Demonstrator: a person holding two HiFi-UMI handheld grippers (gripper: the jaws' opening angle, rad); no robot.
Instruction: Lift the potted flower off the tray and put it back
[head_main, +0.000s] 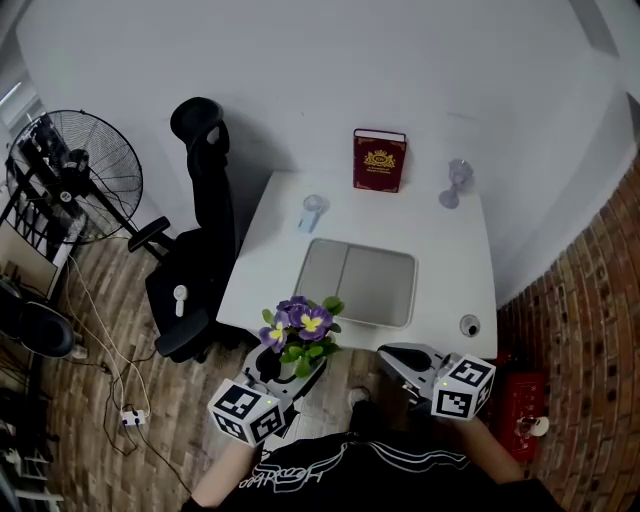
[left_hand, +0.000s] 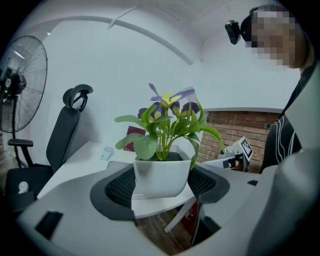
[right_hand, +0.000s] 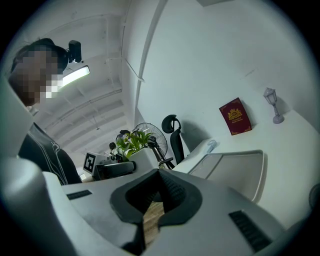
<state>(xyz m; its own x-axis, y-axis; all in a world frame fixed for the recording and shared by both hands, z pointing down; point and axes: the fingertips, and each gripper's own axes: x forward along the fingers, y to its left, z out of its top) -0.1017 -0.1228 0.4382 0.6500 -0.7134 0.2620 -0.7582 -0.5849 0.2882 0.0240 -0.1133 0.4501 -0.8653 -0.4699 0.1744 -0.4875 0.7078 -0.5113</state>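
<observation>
The potted flower (head_main: 302, 327), purple and yellow blooms over green leaves in a white pot (left_hand: 161, 176), hangs in the air just off the table's near edge, in front of the grey tray (head_main: 360, 282). My left gripper (head_main: 285, 372) is shut on the pot, its black pads pressing both sides (left_hand: 161, 186). The right gripper (head_main: 394, 356) hovers beside it to the right, shut and holding nothing (right_hand: 160, 176). In the right gripper view the plant (right_hand: 131, 141) shows at left and the tray (right_hand: 235, 170) lies bare.
On the white table (head_main: 455, 260) stand a red book (head_main: 379, 160), a small glass lamp (head_main: 455, 183), a pale blue item (head_main: 312, 212) and a small round object (head_main: 469, 325). A black office chair (head_main: 200, 250) and a fan (head_main: 75, 180) stand left. Brick wall at right.
</observation>
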